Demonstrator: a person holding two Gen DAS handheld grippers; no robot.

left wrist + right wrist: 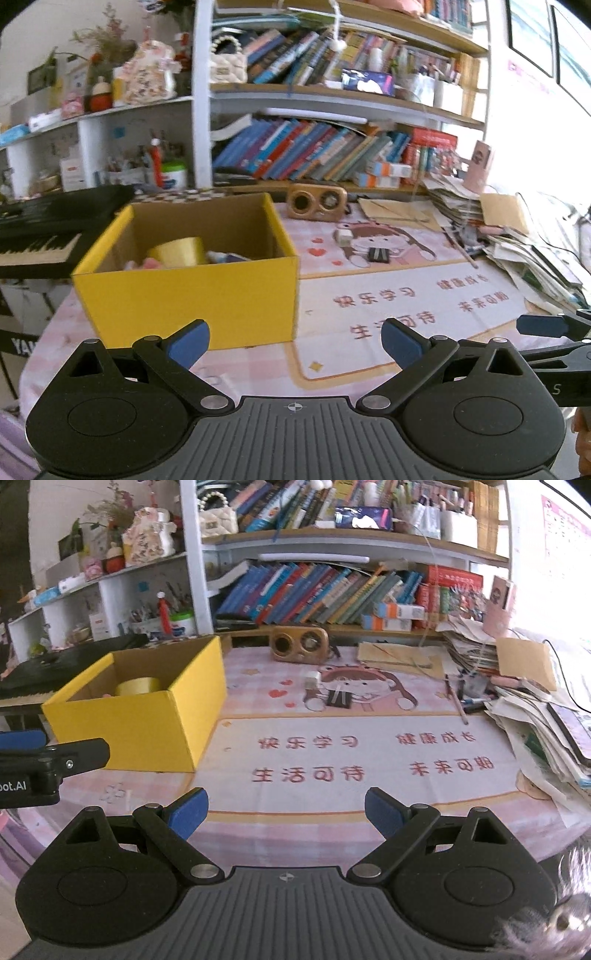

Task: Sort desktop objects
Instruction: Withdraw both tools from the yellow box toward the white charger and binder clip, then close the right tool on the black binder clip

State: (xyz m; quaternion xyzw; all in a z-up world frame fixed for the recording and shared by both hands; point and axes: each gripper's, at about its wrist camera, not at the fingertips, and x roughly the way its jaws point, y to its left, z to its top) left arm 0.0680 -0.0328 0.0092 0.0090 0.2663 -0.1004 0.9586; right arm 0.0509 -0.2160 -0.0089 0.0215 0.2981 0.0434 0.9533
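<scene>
Nearest the cameras, both grippers stood wide apart with nothing between their blue pads. The left gripper hovered just before the yellow box, and the right gripper hung over the bare front of the printed desk mat. Neither touched anything, which reads as a posture of approach rather than of carrying.

The box sat at the mat's left edge with its top open, probably so that either hand could drop things in from above. It already held a roll of yellow tape and some smaller pieces too blurred to name.

Farther back, on the cartoon figure printed on the mat, lay a small white block and just beside it a dark flat piece — likely the next things to sort. A pencil lay near the paper stack at the right. Behind them a wooden speaker stood against the bookshelf, seemingly where it belonged.
</scene>
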